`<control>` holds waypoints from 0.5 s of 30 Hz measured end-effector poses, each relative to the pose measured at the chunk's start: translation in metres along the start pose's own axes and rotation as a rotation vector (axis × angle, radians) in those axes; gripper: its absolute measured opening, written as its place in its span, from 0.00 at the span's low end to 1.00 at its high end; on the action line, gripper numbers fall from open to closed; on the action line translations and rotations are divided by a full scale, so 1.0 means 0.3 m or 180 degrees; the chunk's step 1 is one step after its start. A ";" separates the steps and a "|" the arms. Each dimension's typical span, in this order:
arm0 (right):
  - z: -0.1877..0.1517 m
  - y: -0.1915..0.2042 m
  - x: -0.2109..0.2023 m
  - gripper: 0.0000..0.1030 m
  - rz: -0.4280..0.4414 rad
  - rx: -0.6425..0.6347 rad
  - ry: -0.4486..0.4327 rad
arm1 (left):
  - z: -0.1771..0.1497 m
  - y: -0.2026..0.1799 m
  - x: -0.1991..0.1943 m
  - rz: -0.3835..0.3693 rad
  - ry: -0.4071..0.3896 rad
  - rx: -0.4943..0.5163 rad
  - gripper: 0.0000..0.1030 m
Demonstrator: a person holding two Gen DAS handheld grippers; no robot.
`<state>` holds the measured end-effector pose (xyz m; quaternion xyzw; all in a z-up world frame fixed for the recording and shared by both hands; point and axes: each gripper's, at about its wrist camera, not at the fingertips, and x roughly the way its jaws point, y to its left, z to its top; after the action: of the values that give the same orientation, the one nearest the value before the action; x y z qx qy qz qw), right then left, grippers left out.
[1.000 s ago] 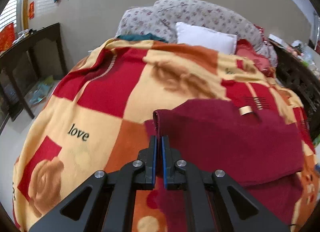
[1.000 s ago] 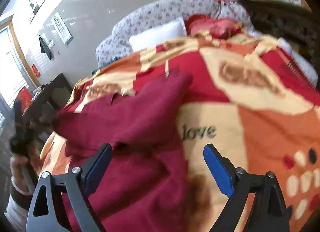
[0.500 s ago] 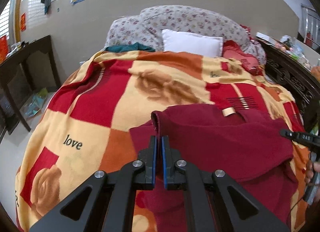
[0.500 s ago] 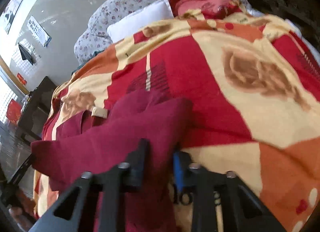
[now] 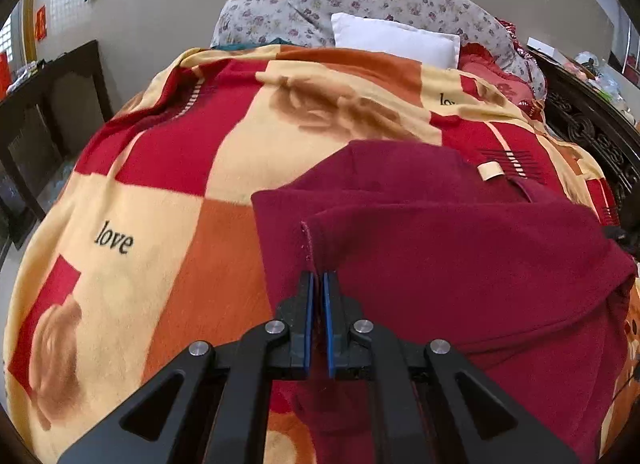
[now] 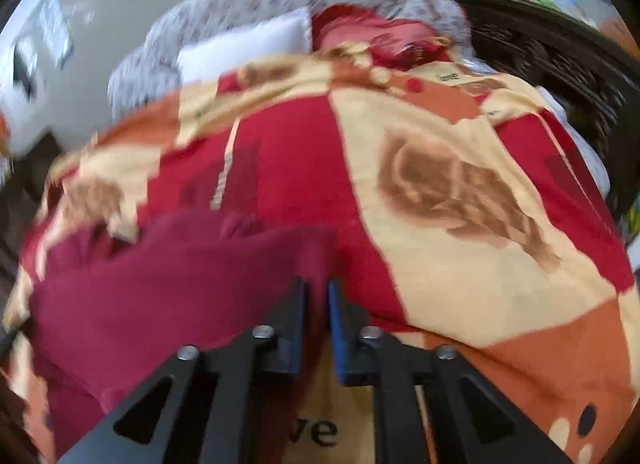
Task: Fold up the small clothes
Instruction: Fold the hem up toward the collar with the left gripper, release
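Garment [image 5: 460,264] pinched at both corners by left gripper [image 5: 319,284] and right gripper [image 6: 318,292] (jaws just reopened slightly), ready to fold.

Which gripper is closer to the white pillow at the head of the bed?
Cannot tell. The white pillow lies far beyond both. The left gripper and the right gripper each pinch an edge of the dark red garment at the near end of the patterned blanket.

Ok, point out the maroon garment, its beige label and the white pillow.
maroon garment [image 5: 460,260], left wrist view, middle of folded-over layer.
beige label [image 5: 490,171], left wrist view, centre of tag.
white pillow [image 5: 394,38], left wrist view, front face.
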<state>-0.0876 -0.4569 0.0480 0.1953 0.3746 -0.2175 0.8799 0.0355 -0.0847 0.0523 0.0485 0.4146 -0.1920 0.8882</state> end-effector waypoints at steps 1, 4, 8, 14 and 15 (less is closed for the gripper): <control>-0.001 -0.015 -0.038 0.39 0.0027 0.0065 -0.0041 | -0.002 0.000 -0.005 -0.0012 -0.0017 0.0004 0.05; -0.028 0.005 -0.149 0.42 0.0509 -0.0020 -0.0058 | -0.002 -0.005 -0.014 -0.0009 -0.0042 0.0002 0.05; -0.091 0.128 -0.216 0.42 0.0538 -0.0529 -0.0027 | 0.000 -0.015 -0.011 0.0040 -0.0039 -0.0007 0.05; -0.177 0.190 -0.132 0.41 -0.0078 -0.1056 0.0234 | -0.019 0.005 -0.022 -0.0009 -0.0051 -0.0016 0.06; -0.192 0.171 -0.110 0.41 -0.0236 -0.1110 0.0283 | -0.024 0.003 -0.016 0.0004 -0.0046 0.0012 0.06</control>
<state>-0.1142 -0.3774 0.0448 0.0353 0.4521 -0.1727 0.8744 0.0279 -0.0807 0.0511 0.0491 0.4077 -0.1926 0.8912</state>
